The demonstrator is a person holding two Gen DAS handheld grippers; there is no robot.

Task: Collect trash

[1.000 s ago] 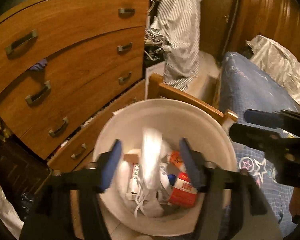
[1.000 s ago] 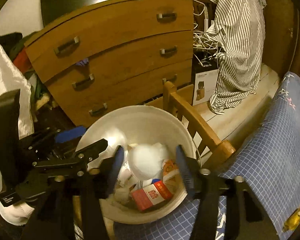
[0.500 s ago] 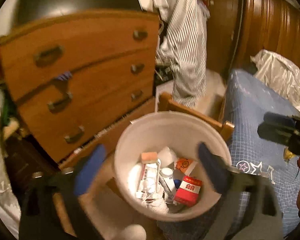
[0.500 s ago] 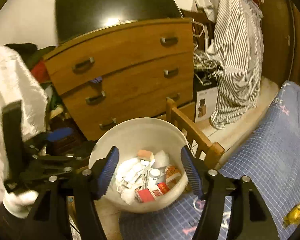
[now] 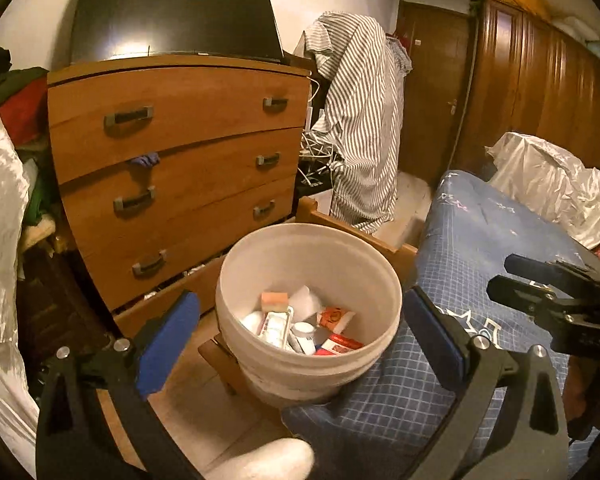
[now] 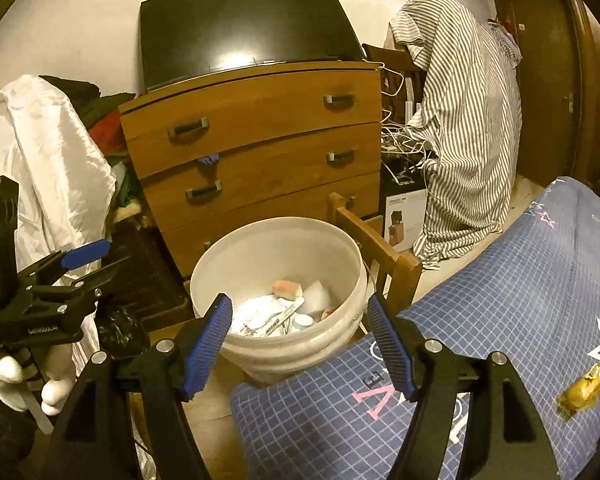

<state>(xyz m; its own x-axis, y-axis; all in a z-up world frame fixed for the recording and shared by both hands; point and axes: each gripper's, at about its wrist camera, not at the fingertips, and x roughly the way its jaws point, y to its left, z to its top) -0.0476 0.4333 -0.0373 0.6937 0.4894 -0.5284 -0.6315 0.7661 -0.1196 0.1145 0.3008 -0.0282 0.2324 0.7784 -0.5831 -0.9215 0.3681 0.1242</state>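
Hovering empty: left gripper (image 5: 300,336) spread wide, right gripper (image 6: 300,340) jaws just been opening, nothing between either pair. Round white plastic bucket (image 5: 380,280) holds the dropped trash, beside the blue checked bedspread (image 6: 520,280). Drop looks done; next likely fetch the crumpled yellow wrapper (image 6: 586,387) on that bedspread.
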